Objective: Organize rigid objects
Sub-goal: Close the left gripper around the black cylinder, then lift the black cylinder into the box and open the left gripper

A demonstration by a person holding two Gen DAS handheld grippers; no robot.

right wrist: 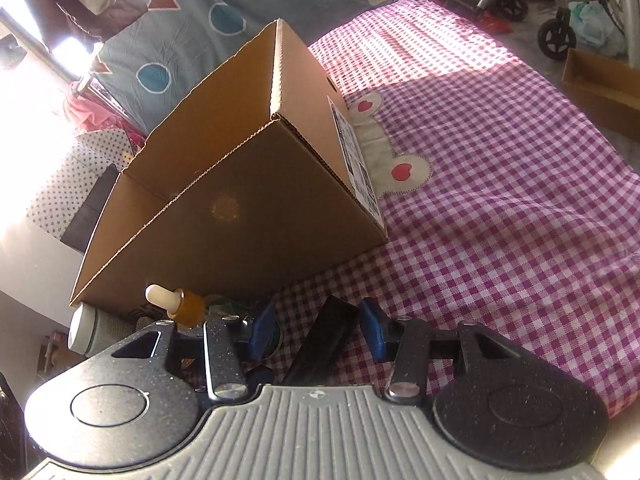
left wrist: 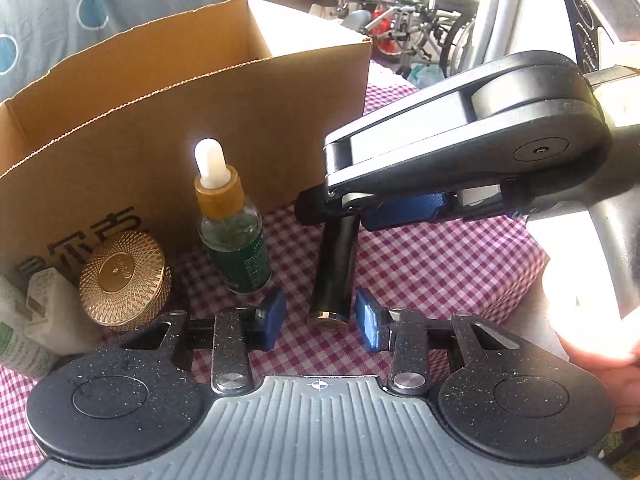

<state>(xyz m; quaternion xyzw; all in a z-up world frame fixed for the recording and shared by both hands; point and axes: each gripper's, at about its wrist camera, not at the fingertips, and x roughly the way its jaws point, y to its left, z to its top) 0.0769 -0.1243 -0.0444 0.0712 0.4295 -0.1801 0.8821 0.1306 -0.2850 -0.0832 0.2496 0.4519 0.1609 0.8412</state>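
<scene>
Here, on the checkered bed (right wrist: 500,216), my left gripper (left wrist: 320,322) sits released around the base of a black tube (left wrist: 334,276) lying by the cardboard box (left wrist: 160,128). My right gripper (right wrist: 318,330) is released too, straddling its other end. The box's printed characters are partly hidden; the dropper bottle (left wrist: 234,236) label is unreadable.

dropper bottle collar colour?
Amber-gold collar on the dropper bottle, under a white bulb. Clearest in the left wrist view.
</scene>
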